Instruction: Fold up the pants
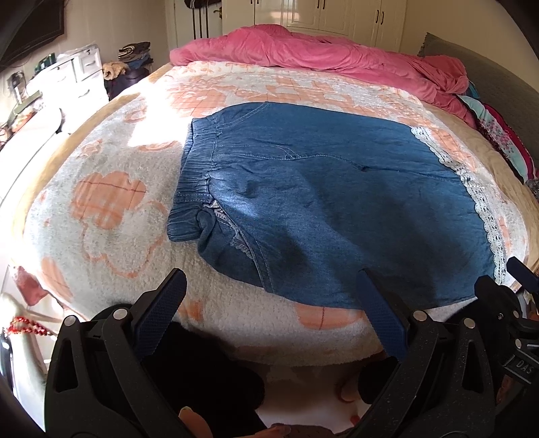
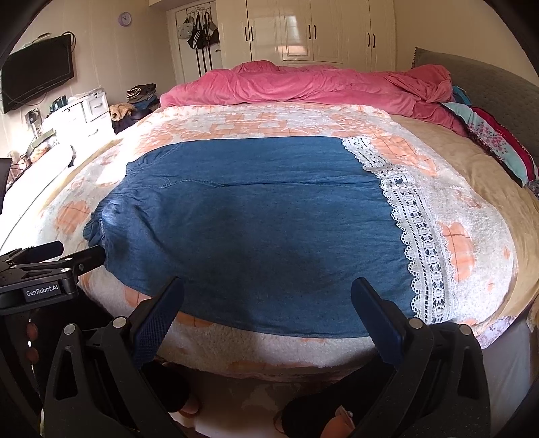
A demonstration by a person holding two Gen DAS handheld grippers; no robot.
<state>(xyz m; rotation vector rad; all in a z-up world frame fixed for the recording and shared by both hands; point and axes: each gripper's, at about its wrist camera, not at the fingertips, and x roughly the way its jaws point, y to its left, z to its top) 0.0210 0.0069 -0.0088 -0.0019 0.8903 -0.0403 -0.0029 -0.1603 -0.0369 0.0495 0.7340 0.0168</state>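
Observation:
Blue denim pants [image 1: 320, 202] lie flat on the bed, elastic waistband [image 1: 192, 182] to the left and white lace hem [image 1: 478, 202] to the right. In the right wrist view the same pants [image 2: 252, 229] spread across the blanket, with the lace hem [image 2: 417, 242] at the right. My left gripper [image 1: 269, 286] hovers open over the near edge of the bed, its right finger above the pants' near edge. My right gripper [image 2: 269, 296] is open too, both fingers just above the pants' near edge, holding nothing. The left gripper's body [image 2: 40, 273] shows at the left of the right wrist view.
A fluffy white and orange blanket [image 1: 111, 215] covers the bed. A pink duvet [image 1: 303, 50] is bunched at the far side, with pillows [image 2: 498, 141] at the right. White drawers [image 1: 77, 74], a wall TV [image 2: 37, 74] and wardrobes [image 2: 320, 30] surround the bed. A person's legs show below.

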